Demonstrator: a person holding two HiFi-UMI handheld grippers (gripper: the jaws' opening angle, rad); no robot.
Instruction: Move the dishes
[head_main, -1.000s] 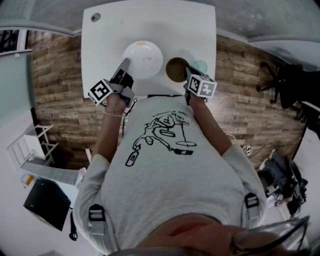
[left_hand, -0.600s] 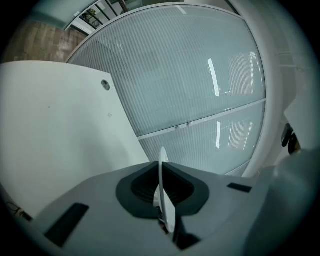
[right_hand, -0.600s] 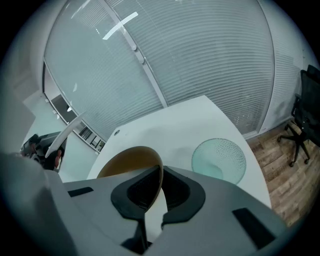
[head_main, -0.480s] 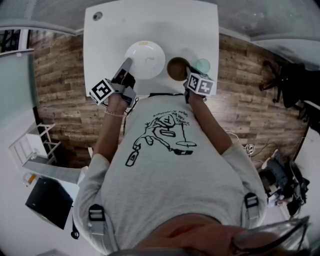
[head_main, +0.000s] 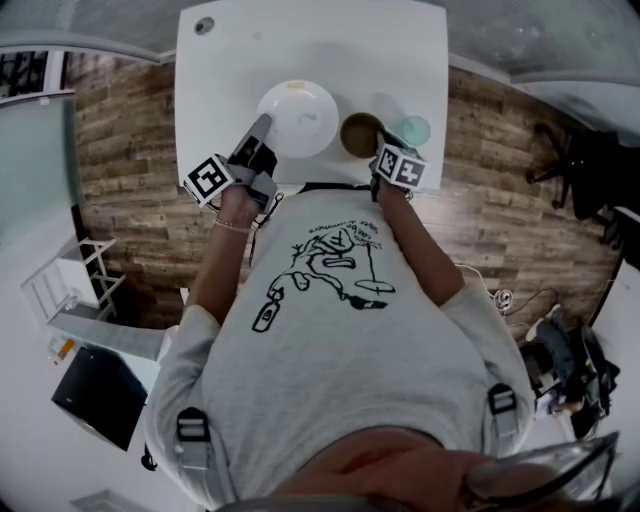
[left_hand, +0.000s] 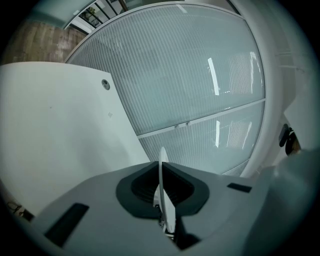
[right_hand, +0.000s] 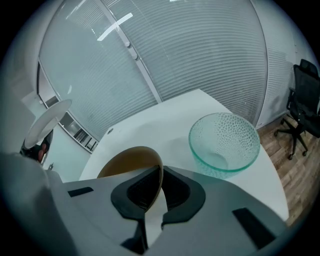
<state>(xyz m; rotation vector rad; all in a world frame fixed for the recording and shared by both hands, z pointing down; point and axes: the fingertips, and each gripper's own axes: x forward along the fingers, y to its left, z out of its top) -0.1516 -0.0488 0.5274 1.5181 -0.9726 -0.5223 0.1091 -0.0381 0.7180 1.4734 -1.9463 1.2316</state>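
The white table (head_main: 230, 70) carries all three dishes, bunched along its near edge in front of the person, and the far half is bare. The white plate (head_main: 297, 115) is the biggest. The left gripper (head_main: 264, 128) is clamped tight on its near rim, and the right gripper view shows it tilted and apparently off the tabletop. The brown bowl (head_main: 358, 133) sits just right of it, with the right gripper (head_main: 378, 150) pinched on its near wall, one jaw inside and one outside; whether its base touches the table can't be told. The glass bowl (head_main: 413, 130) stands just beside the brown one, on the table near the right edge, with nothing holding it. Progress looks early to mid: two dishes are gripped, none visibly parked anywhere new, and the glass bowl is left. The target spot isn't shown. The brown and glass bowls are nearly touching, so there is little sideways margin there. There is plenty of room toward the far side and the left of the table. The near and right edges are close, so there is drop risk.
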